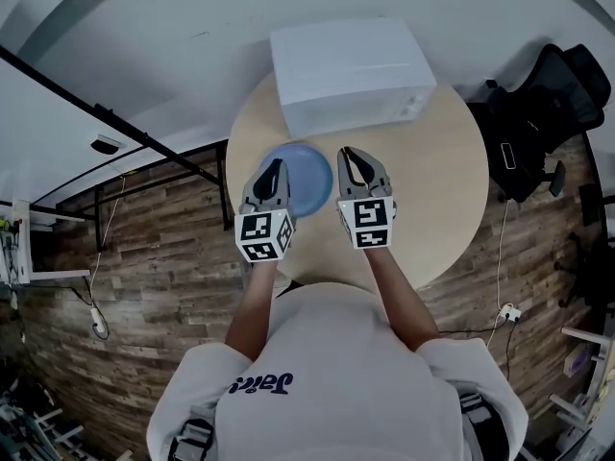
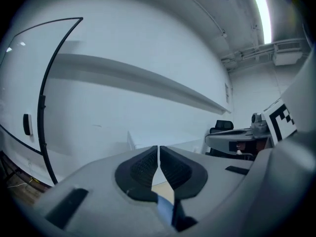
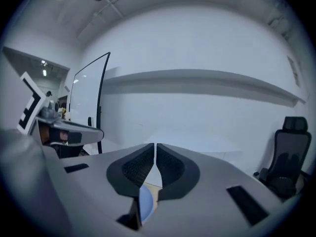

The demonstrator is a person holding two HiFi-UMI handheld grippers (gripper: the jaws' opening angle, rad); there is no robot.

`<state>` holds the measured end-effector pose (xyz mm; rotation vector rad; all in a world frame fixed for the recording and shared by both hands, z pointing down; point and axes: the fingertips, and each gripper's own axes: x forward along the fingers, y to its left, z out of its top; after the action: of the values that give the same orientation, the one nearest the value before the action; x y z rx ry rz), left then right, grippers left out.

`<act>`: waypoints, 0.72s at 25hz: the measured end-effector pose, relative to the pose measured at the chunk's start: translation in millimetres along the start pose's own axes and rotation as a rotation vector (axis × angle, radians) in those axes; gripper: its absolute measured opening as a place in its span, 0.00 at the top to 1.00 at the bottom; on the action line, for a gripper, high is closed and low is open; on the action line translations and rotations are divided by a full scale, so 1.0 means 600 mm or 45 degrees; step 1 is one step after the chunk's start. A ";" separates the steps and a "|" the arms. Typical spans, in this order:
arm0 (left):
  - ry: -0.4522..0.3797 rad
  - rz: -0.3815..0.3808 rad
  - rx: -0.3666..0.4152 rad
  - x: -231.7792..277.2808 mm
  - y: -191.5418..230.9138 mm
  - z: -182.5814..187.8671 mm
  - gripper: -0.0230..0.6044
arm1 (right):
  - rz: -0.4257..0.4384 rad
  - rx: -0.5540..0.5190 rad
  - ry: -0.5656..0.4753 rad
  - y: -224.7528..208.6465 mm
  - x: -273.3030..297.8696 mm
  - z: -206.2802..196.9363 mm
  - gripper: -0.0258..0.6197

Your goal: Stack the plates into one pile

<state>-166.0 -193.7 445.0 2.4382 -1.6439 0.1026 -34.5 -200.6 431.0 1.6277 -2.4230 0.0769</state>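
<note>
A blue plate [image 1: 303, 179] lies on the round pale wooden table [image 1: 442, 190], just in front of the white box. Both grippers are held up high over the table's near edge, side by side and pointing almost level. My left gripper [image 1: 274, 169] hangs over the plate's left rim, shut with nothing between its jaws. My right gripper [image 1: 356, 158] is beside the plate's right rim, also shut and empty. In the left gripper view the jaws [image 2: 158, 149] meet tip to tip; a sliver of blue plate [image 2: 164, 207] shows below. The right gripper view shows its jaws [image 3: 155, 147] meeting and the plate [image 3: 145, 204] beneath.
A white box [image 1: 348, 73] stands at the table's far side. A black office chair [image 1: 543, 113] is at the right. A black-framed glass panel [image 1: 106, 113] runs along the left, above the wood-plank floor [image 1: 144, 257].
</note>
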 end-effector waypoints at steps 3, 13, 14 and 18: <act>-0.061 -0.003 0.016 -0.021 -0.026 0.025 0.94 | -0.011 0.142 -0.067 -0.015 -0.033 0.024 0.93; -0.081 0.000 0.151 -0.054 -0.068 0.038 0.94 | -0.032 0.159 -0.115 -0.018 -0.078 0.037 0.94; -0.084 0.002 0.150 -0.055 -0.067 0.039 0.94 | -0.032 0.158 -0.114 -0.018 -0.080 0.036 0.94; -0.091 0.018 0.141 -0.056 -0.059 0.042 0.94 | -0.042 0.157 -0.104 -0.018 -0.082 0.033 0.94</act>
<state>-147.5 -155.5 410.4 2.5392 -1.7296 0.1125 -9.9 -163.6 400.5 1.7549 -2.4962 0.1610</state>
